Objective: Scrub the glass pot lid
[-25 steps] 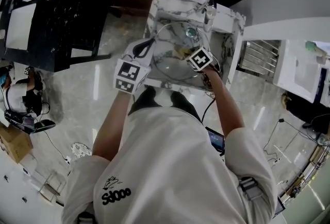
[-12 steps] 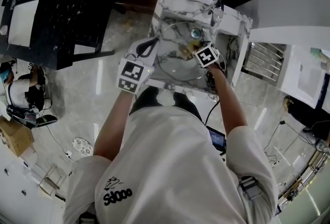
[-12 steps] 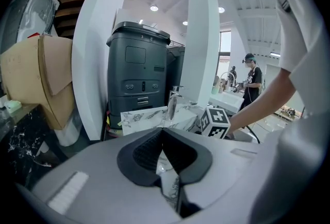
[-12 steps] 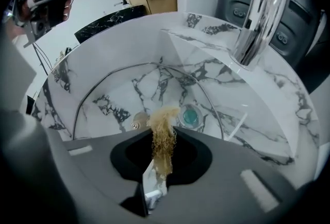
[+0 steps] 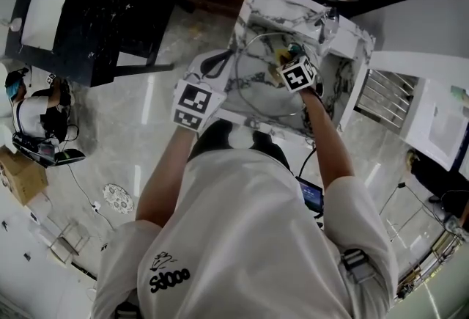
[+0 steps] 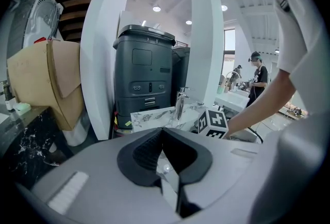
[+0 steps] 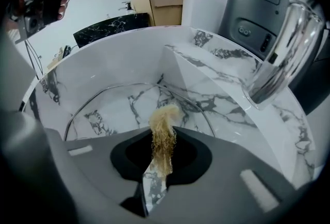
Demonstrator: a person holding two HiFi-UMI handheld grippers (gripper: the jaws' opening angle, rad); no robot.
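Note:
The glass pot lid (image 5: 256, 86) with its metal rim lies tilted in the marble sink (image 5: 253, 2). My left gripper (image 5: 222, 61) is at the lid's left edge, and its jaws look shut on a thin glassy strip of the lid (image 6: 168, 181). In its own view the left gripper (image 6: 164, 134) points level past the sink. My right gripper (image 5: 284, 59) is over the lid's far side, shut on a tan fibrous scrubber (image 7: 164, 133). The scrubber's tuft sticks out beyond the right gripper (image 7: 163, 141) just above the lid's glass (image 7: 111, 109).
A chrome faucet (image 7: 278, 53) stands on the sink's back ledge, close to the right gripper. The sink walls (image 7: 103, 66) enclose the lid. A dark grey bin (image 6: 147, 73) and a cardboard box (image 6: 44, 84) stand behind the sink. A black counter (image 5: 95, 9) lies to the left.
The right gripper has slid a little across the lid with the scrubber. The left gripper has kept its hold at the lid's edge. The head view has swung, shifting the sink rightward.

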